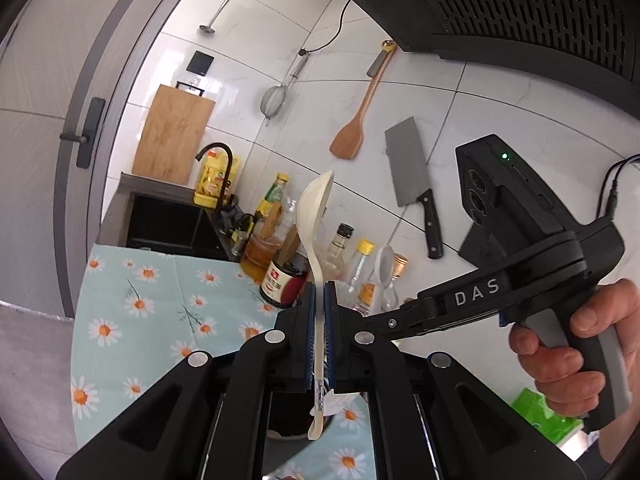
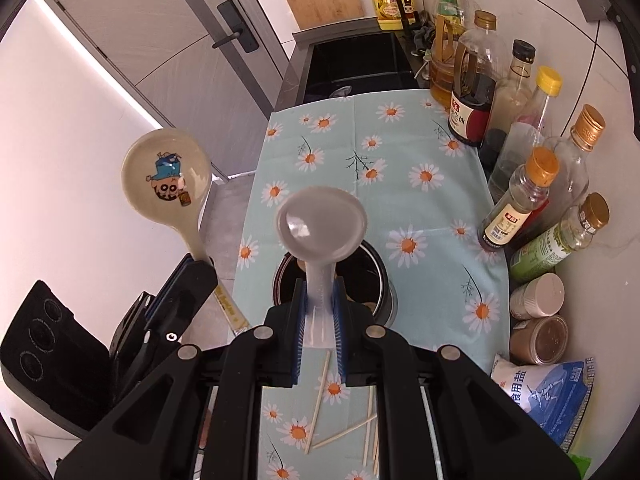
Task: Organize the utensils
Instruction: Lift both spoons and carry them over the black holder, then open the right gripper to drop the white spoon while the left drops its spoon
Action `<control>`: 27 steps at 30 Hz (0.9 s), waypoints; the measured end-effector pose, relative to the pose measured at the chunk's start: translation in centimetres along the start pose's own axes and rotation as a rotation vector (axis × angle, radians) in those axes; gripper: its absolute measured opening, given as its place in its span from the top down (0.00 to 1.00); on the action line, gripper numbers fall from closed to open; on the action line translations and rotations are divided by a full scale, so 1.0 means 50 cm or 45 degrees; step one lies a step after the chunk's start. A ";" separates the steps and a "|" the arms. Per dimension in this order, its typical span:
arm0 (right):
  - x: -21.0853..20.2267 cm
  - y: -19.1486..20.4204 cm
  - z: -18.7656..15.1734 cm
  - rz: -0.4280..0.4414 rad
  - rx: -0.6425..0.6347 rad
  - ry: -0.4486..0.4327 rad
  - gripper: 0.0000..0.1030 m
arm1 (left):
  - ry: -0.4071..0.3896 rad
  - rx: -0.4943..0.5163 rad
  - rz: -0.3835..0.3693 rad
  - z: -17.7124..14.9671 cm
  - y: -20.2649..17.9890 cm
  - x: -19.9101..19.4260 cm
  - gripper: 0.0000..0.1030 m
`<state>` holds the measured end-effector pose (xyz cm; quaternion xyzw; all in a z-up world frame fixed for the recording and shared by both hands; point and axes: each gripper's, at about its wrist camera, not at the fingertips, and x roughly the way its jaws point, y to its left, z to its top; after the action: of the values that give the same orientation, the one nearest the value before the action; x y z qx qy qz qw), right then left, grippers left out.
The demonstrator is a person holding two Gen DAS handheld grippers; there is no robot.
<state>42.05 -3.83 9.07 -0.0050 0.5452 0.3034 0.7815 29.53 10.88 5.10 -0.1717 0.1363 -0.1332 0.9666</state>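
The left gripper [image 1: 319, 332] clamps the cream ceramic cartoon-printed spoon [image 1: 314, 216] mid-handle; it looks rigid, slippery and breakable. The right gripper [image 2: 319, 332] clamps the translucent grey plastic spoon [image 2: 322, 222], bowl at 12 o'clock.

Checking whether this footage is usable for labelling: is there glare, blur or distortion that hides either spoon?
Left wrist view: strong fisheye bending of wall tiles, cream ceramic spoon sharp, seen edge-on. Right wrist view: translucent grey plastic spoon carries a pale glare patch in its bowl; bright light strip beside the door; black cylindrical holder partly hidden.
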 end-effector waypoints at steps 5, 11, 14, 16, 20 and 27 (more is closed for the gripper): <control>0.015 -0.007 0.019 0.002 0.027 0.009 0.86 | -0.020 0.024 0.013 -0.005 0.006 0.018 0.97; 0.035 -0.020 0.029 -0.004 0.060 0.019 0.86 | -0.016 0.002 0.035 -0.022 0.027 0.039 0.97; 0.054 -0.028 0.031 0.003 0.076 0.043 0.86 | -0.003 -0.010 0.043 -0.036 0.040 0.053 0.97; 0.065 -0.029 0.031 0.003 0.080 0.056 0.86 | 0.003 -0.009 0.060 -0.044 0.045 0.061 0.97; 0.083 -0.030 0.028 0.011 0.095 0.083 0.85 | 0.028 -0.002 0.082 -0.062 0.050 0.073 0.97; 0.092 -0.038 0.015 0.037 0.125 0.111 0.74 | 0.075 -0.019 0.087 -0.081 0.058 0.068 0.94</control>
<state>44.62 -2.97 4.83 0.0282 0.5930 0.2872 0.7517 32.05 11.26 -0.36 -0.1699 0.1714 -0.1040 0.9648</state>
